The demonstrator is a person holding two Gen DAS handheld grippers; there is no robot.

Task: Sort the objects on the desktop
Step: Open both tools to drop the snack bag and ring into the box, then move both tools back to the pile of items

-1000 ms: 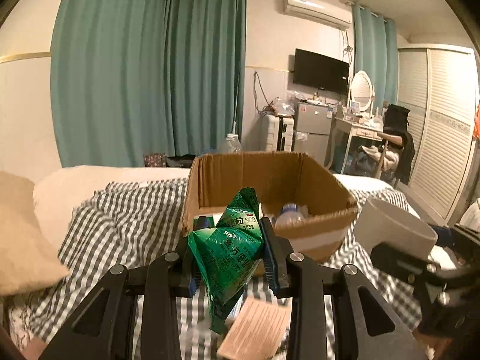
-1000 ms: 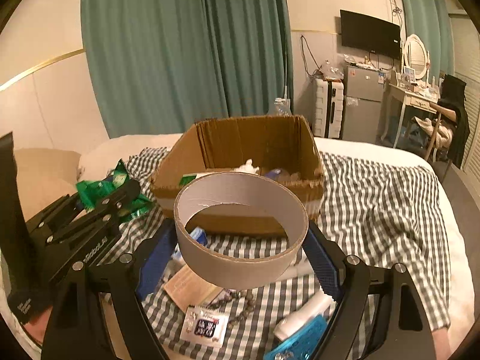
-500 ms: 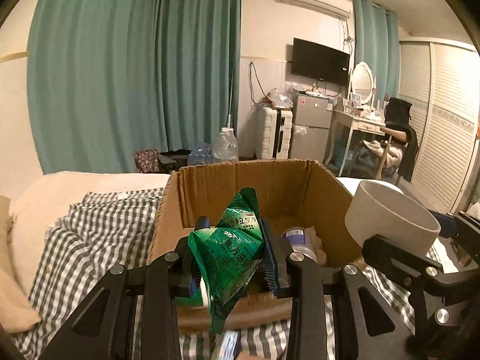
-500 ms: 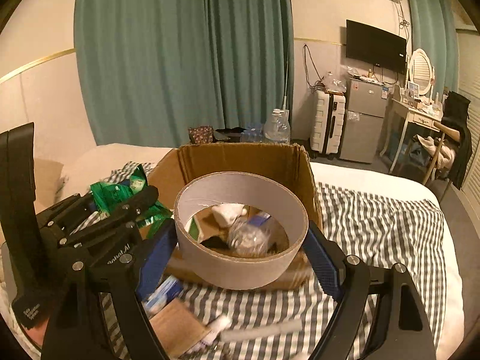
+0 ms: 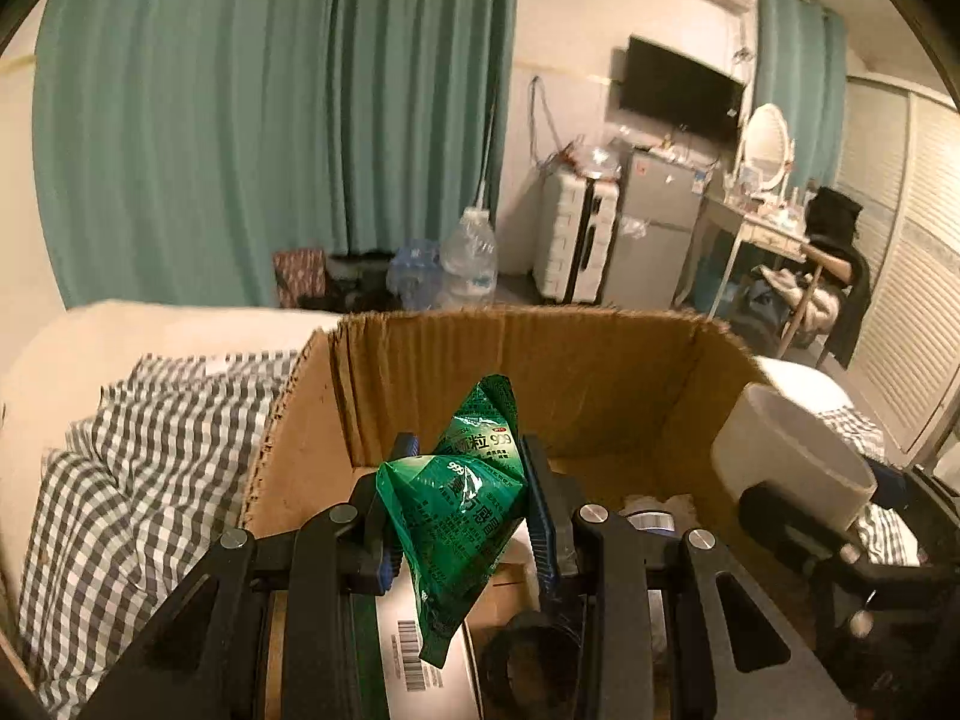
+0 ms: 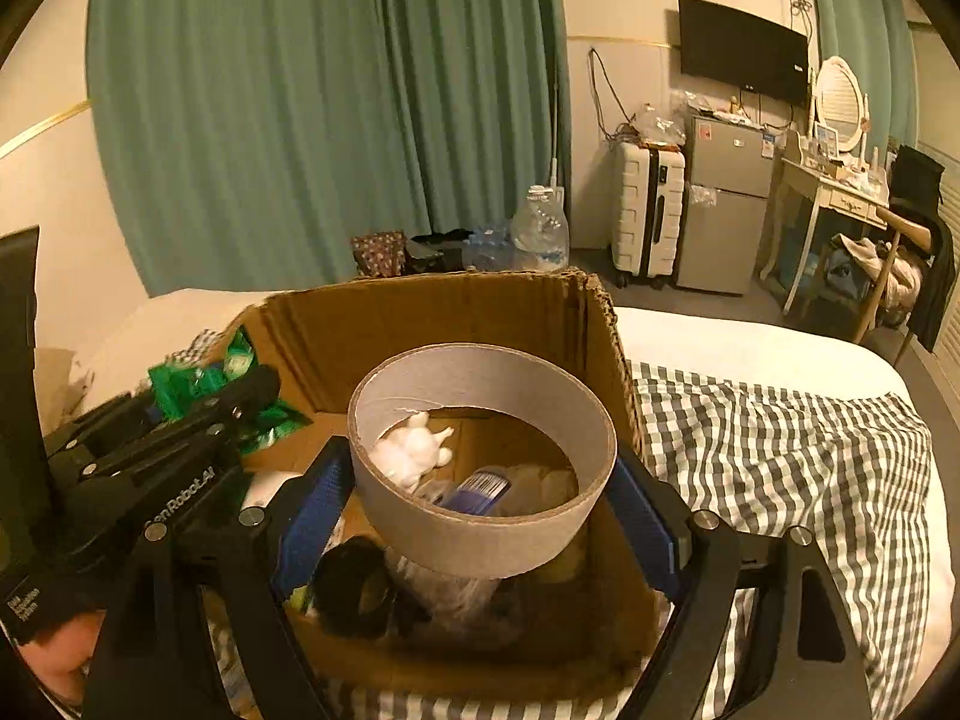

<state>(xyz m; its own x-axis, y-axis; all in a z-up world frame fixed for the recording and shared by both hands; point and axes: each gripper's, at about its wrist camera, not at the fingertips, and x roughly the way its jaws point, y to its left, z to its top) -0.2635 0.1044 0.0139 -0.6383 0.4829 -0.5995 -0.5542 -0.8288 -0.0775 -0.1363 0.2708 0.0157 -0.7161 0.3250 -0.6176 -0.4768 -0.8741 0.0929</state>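
Both loads have advanced over the cardboard box (image 6: pixel 420 312): left hand-held gripper (image 5: pixel 462 504) clamps the green packet (image 5: pixel 462 516), right hand-held gripper (image 6: pixel 480 510) clamps the cardboard ring (image 6: pixel 480 534).

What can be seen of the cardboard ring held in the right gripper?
The cardboard ring is a short, wide open tube, grey-white outside, with a slightly ragged inner top edge. It looks like stiff paperboard. The right gripper clamps it from both sides with its blue pads, holding it roughly level, opening upward, over the open cardboard box. Box contents show through its hollow. It also appears at the right edge of the left wrist view.
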